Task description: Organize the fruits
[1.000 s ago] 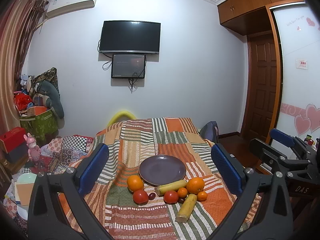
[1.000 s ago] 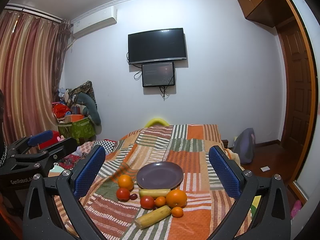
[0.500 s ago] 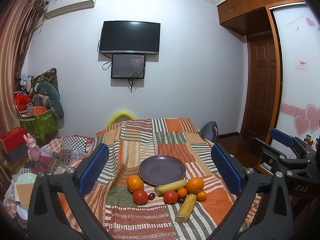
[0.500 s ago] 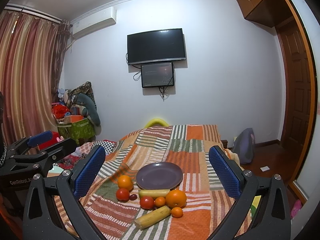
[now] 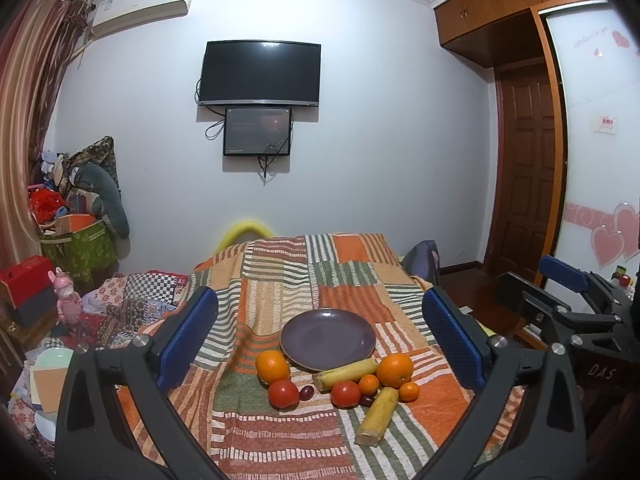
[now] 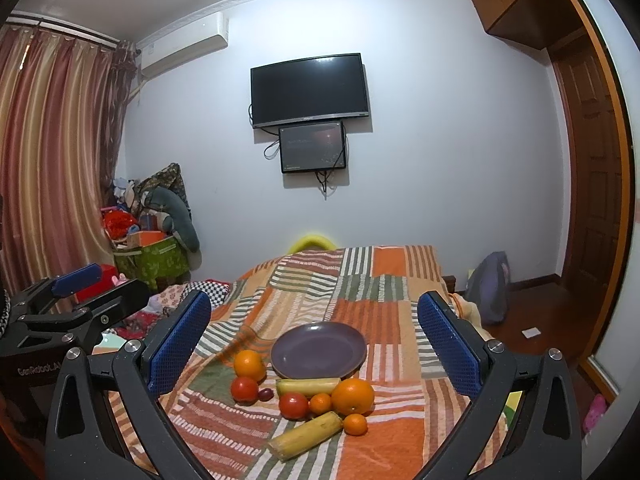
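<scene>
An empty purple plate lies on a striped patchwork cloth. In front of it lie two oranges, two tomatoes, two small tangerines, dark grapes and two yellow sugarcane pieces. My left gripper is open and empty, held back from the fruit. My right gripper is open and empty too, and shows at the right edge of the left wrist view.
The cloth covers a table that ends at a white wall with a TV. Boxes, bags and toys pile up at the left. A wooden door and a bag stand at the right.
</scene>
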Available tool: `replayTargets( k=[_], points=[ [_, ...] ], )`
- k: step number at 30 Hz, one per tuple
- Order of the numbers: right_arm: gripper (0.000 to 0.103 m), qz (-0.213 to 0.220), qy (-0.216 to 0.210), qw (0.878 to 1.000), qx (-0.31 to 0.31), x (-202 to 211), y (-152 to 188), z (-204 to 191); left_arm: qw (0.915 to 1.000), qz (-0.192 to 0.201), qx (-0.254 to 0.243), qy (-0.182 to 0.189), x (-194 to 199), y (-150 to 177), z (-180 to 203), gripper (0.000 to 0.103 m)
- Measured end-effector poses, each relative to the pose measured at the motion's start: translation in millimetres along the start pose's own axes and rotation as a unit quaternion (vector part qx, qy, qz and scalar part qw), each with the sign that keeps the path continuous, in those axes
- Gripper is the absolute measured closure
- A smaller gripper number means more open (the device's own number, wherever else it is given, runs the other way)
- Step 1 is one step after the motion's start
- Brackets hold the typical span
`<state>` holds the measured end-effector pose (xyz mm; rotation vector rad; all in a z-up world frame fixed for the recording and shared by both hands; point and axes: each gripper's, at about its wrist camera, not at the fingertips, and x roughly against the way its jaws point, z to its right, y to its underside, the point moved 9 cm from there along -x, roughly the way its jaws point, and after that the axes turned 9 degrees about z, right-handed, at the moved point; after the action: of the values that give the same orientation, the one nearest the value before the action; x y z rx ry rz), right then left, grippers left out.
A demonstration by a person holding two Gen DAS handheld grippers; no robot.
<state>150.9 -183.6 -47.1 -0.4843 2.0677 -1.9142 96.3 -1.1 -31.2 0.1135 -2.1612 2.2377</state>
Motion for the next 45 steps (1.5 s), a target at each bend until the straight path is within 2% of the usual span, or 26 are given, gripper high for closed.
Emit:
replayTargets(
  k=[2, 6, 8, 12, 14, 17, 19, 24, 33, 37, 40, 45],
  points=[
    [0.000, -0.005, -0.007, 1.000, -0.006, -2.7, 3.4, 0.5, 1.0000, -0.007, -0.003, -0.003, -5.2, 3.8, -1.1, 0.002],
    [0.003, -0.020, -0.008, 1.000, -0.013, -11.9, 13.0, 4.1, 0.9996, -0.029, 0.000, 0.001, -18.9, 14.5, -4.8, 0.014],
    [0.013, -0.029, -0.007, 1.000, -0.010, -17.0, 19.1, 5.3, 0.9991, -0.041, 0.004, -0.001, -27.8, 21.4, -8.8, 0.015],
    [0.021, -0.055, -0.010, 0.998, -0.014, -30.5, 34.7, 10.8, 0.9979, -0.063, 0.009, -0.008, -45.6, 35.0, -17.2, 0.020],
    [0.029, -0.072, -0.013, 0.997, -0.020, -39.8, 44.3, 15.4, 0.9972, -0.073, 0.009, -0.010, -54.6, 41.4, -21.0, 0.021],
    [0.040, -0.102, -0.019, 0.994, -0.025, -54.4, 60.2, 22.0, 0.9955, -0.094, 0.004, -0.013, -71.4, 54.5, -29.0, 0.031],
    [0.041, -0.121, -0.017, 0.992, -0.025, -62.4, 71.8, 27.5, 0.9935, -0.112, 0.007, -0.018, -84.1, 65.8, -37.3, 0.034],
    [0.041, -0.158, -0.016, 0.987, -0.018, -79.0, 93.2, 38.9, 0.9855, -0.166, 0.022, -0.026, -118.8, 99.5, -62.2, 0.034],
    [0.041, -0.235, -0.007, 0.972, -0.019, -110.1, 138.4, 56.7, 0.9619, -0.269, 0.045, -0.018, -173.6, 170.4, -86.4, 0.034],
    [0.036, -0.268, -0.008, 0.963, -0.016, -120.7, 162.2, 62.0, 0.9503, -0.307, 0.052, -0.010, -194.7, 196.8, -87.4, 0.034],
    [0.036, -0.288, -0.008, 0.957, -0.016, -122.5, 175.8, 64.1, 0.9439, -0.326, 0.054, -0.007, -206.3, 211.4, -85.8, 0.034],
    [0.035, -0.315, -0.017, 0.949, -0.028, -127.2, 190.8, 64.3, 0.9378, -0.342, 0.059, -0.011, -222.2, 226.8, -87.9, 0.033]
  ],
)
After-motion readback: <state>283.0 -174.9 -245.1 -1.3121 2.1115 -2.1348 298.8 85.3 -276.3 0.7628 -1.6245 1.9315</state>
